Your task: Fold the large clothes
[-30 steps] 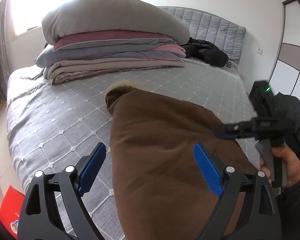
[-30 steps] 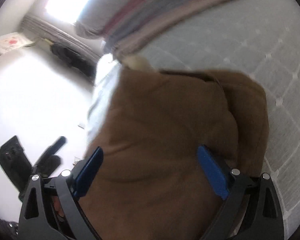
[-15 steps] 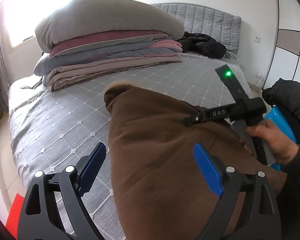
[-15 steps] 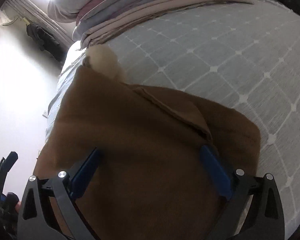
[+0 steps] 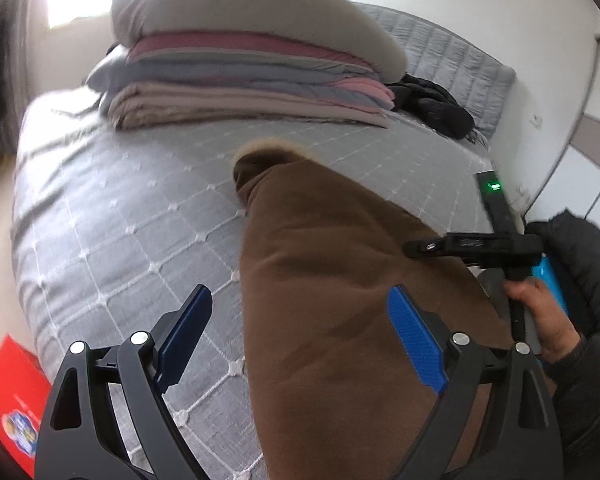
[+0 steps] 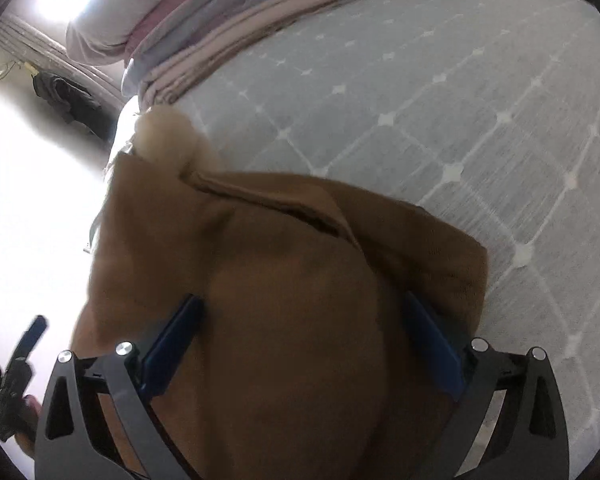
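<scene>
While brown coat (image 5: 340,320) lies on bed (image 5: 120,220), both jaws wide (gripping nothing)

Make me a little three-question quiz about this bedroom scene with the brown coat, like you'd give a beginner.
1. True or false: the brown coat lies on the grey bedspread.
2. What tops the folded pile at the bed's far end? A) red box B) grey pillow C) black jacket
3. Fill in: the left gripper has its blue pads ____, gripping nothing.

Key
1. True.
2. B, the grey pillow.
3. Apart; only one pad overlaps the coat.
</scene>
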Motion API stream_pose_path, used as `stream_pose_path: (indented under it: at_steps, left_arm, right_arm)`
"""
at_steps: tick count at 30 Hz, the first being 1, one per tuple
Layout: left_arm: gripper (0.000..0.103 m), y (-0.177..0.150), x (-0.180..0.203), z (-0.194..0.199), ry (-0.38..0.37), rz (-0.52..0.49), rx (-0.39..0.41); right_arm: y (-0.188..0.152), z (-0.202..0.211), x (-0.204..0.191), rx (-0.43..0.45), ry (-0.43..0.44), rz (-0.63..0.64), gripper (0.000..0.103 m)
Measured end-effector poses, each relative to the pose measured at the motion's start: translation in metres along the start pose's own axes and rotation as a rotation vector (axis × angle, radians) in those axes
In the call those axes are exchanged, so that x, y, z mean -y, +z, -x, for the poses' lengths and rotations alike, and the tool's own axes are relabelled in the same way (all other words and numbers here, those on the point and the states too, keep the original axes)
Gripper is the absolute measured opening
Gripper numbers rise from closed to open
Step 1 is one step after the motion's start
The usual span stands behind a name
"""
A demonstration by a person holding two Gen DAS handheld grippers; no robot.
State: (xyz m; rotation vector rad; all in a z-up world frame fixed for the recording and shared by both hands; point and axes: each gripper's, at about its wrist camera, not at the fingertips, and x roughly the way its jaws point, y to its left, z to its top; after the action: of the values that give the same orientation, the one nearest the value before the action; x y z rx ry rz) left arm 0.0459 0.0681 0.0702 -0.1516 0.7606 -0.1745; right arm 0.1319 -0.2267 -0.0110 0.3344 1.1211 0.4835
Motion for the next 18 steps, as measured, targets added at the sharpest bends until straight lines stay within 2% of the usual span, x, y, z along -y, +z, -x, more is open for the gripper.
stream_pose_path:
  at_steps: [3, 5, 8, 10, 12, 14, 15, 16, 17, 18]
  left_arm:
    - [0.086, 0.002, -0.013, -0.001, -0.017, 0.056, -0.009]
    - [0.086, 0.003, -0.019, 0.001, -0.017, 0.072, -0.003]
    - [0.086, 0.004, -0.027, 0.004, -0.016, 0.086, 0.003]
    - [0.086, 0.007, -0.03, 0.004, -0.014, 0.09, 0.006]
    - [0.086, 0.009, -0.034, 0.006, -0.013, 0.101, 0.012]
    - [0.086, 0.01, -0.037, 0.008, -0.02, 0.117, 0.014]
    - [0.086, 0.011, -0.039, 0.008, -0.029, 0.127, 0.014]
    - [0.086, 0.011, -0.04, 0.008, -0.033, 0.132, 0.013]
    - [0.086, 0.011, -0.041, 0.007, -0.037, 0.141, 0.012]
    - [0.086, 0.011, -0.042, 0.007, -0.036, 0.144, 0.011]
  right_arm:
    - [-0.006, 0.044, -0.013, 0.085, 0.07, 0.036, 0.096]
    - [-0.015, 0.065, -0.023, 0.093, 0.151, 0.061, 0.096]
    - [-0.036, 0.091, -0.057, 0.045, 0.238, 0.204, 0.096]
    - [-0.066, 0.102, -0.083, -0.023, 0.293, 0.324, 0.096]
    - [-0.097, 0.103, -0.095, -0.098, 0.306, 0.383, 0.096]
    - [-0.129, 0.096, -0.094, -0.167, 0.247, 0.408, 0.096]
    - [-0.142, 0.09, -0.089, -0.202, 0.189, 0.406, 0.096]
    - [-0.162, 0.072, -0.081, -0.266, 0.059, 0.413, 0.096]
    - [-0.176, 0.063, -0.077, -0.288, 0.001, 0.431, 0.096]
    - [-0.184, 0.061, -0.077, -0.274, -0.022, 0.449, 0.096]
